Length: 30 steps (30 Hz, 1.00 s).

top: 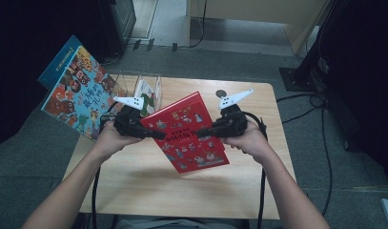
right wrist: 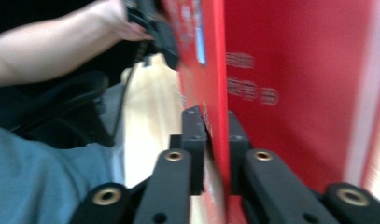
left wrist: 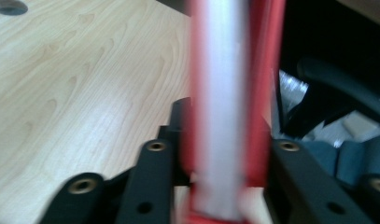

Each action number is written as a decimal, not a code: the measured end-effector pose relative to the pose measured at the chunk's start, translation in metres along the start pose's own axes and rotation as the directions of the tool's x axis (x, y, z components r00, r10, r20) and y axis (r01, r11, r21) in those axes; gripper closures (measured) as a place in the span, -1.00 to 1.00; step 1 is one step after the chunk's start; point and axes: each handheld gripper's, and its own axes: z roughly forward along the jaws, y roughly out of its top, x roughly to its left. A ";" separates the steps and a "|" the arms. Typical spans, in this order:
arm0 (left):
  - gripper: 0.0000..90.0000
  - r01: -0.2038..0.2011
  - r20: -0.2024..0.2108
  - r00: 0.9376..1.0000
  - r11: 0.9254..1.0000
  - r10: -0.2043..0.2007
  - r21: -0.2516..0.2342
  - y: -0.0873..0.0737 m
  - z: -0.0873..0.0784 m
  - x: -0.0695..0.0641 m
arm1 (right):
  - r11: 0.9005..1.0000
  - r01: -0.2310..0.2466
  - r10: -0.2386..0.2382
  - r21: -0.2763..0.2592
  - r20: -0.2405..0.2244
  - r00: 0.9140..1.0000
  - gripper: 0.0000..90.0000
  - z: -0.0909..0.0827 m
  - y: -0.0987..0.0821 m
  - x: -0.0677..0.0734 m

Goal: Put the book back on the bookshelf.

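My left gripper [top: 153,134] clamps red book [top: 189,131] edge between jaws; my right gripper [top: 201,133] pinches opposite cover, above table [top: 148,176].

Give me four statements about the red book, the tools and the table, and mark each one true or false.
1. Both tools grip the red book: the left tool and the right tool. True.
2. The red book lies flat on the table. False: it is held tilted above it.
3. A blue picture book leans at the table's left. True.
4. The clear stand sits at the near edge. False: it is at the far edge.
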 end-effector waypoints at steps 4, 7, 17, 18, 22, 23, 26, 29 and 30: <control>0.76 -0.008 -0.012 1.000 1.000 0.008 0.015 0.003 -0.003 -0.003 | 1.000 -0.021 0.021 -0.022 -0.015 1.000 0.64 0.002 -0.004 -0.007; 0.78 -0.020 -0.034 0.999 0.999 0.021 0.033 0.004 -0.008 -0.002 | 0.998 -0.033 0.035 -0.062 0.026 0.999 0.59 -0.002 -0.009 -0.010; 0.72 -0.024 -0.093 0.995 0.989 0.038 0.148 0.010 0.001 -0.006 | 0.999 -0.041 0.043 -0.023 0.077 0.996 0.52 0.006 -0.020 -0.016; 0.71 -0.019 -0.091 0.995 0.987 0.033 0.160 0.012 0.001 -0.005 | 0.999 -0.040 0.041 -0.019 0.079 0.996 0.51 0.007 -0.020 -0.017; 0.69 -0.006 -0.098 0.995 0.984 0.024 0.177 0.016 0.002 -0.005 | 0.999 -0.037 0.039 -0.025 0.077 0.996 0.53 0.008 -0.021 -0.017; 0.67 -0.010 -0.098 0.995 0.983 0.029 0.183 0.017 0.002 -0.006 | 0.999 -0.037 0.039 -0.027 0.074 0.997 0.52 0.009 -0.021 -0.017; 0.62 -0.001 -0.105 0.994 0.980 0.022 0.199 0.024 0.001 -0.006 | 0.999 -0.032 0.034 -0.030 0.070 0.997 0.53 0.011 -0.022 -0.017; 0.62 -0.004 -0.109 0.994 0.974 0.029 0.225 0.027 0.001 -0.007 | 0.999 -0.031 0.034 -0.042 0.063 0.997 0.54 0.012 -0.022 -0.017; 0.61 -0.019 -0.114 0.992 0.966 0.050 0.258 0.031 0.000 -0.009 | 0.999 -0.025 0.027 -0.044 0.057 0.998 0.55 0.012 -0.022 -0.017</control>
